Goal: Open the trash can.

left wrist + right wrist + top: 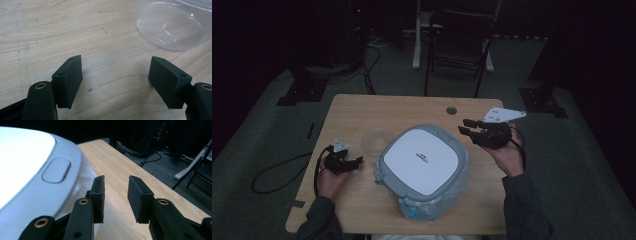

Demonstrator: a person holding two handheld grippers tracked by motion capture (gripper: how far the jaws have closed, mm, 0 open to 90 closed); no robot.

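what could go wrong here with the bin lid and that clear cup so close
The clear cup sits right against the lidded bin, so nudging the bin could tip or slide it. The right gripper hangs open just off the bin's rim; a swing inward could knock the lid askew. The bin's plastic liner bulges near the table's front edge and might snag.

Looks like a dim lab or recording room: grey carpet (582, 165), black stand bases (297, 92), loose floor cables (272, 175), folding chair (459, 47) behind one wooden tabletop (362, 107).
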